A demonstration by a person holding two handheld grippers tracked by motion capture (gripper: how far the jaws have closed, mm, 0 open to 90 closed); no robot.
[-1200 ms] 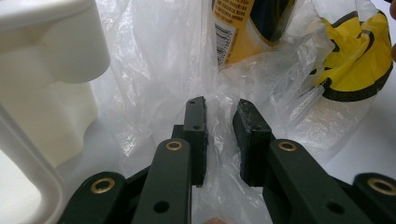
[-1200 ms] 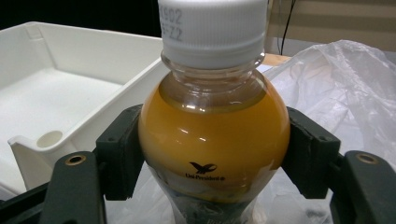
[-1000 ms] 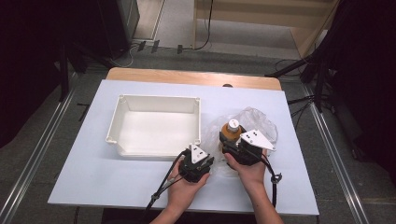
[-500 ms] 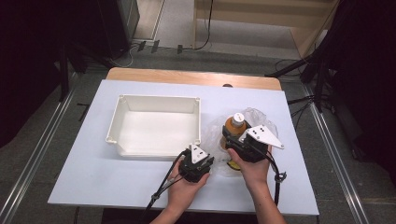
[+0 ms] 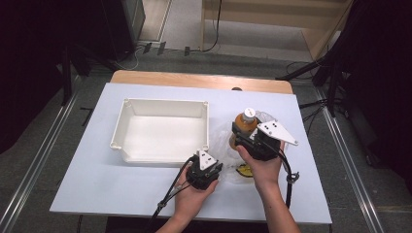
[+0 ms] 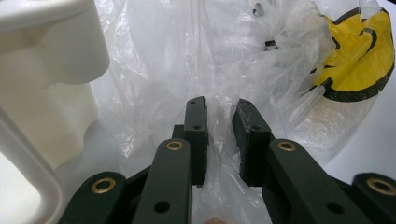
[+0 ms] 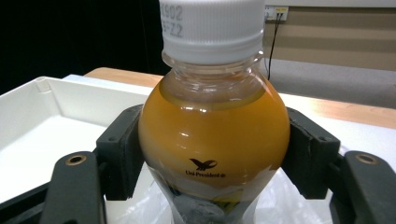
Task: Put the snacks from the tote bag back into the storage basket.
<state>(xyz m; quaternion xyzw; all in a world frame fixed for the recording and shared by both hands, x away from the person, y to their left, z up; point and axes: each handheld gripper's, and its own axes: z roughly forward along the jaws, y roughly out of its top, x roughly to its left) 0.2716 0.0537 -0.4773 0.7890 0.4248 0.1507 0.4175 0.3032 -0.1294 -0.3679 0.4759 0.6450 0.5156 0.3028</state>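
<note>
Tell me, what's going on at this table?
A person works with a hand-held tool in each hand. The right tool grips a bottle of orange drink with a white cap and holds it above a clear plastic bag. The left tool pinches that bag against the table. An empty white tray sits just to the left, so the bottle looks to be coming out of the bag.

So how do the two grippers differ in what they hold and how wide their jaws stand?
The right gripper clamps a rigid orange drink bottle, jaws spread wide around it; the left gripper pinches the thin clear plastic bag, jaws nearly together. In the high view the right gripper sits above the bag, the left low by the white tray. Both are black and hand-held.
</note>
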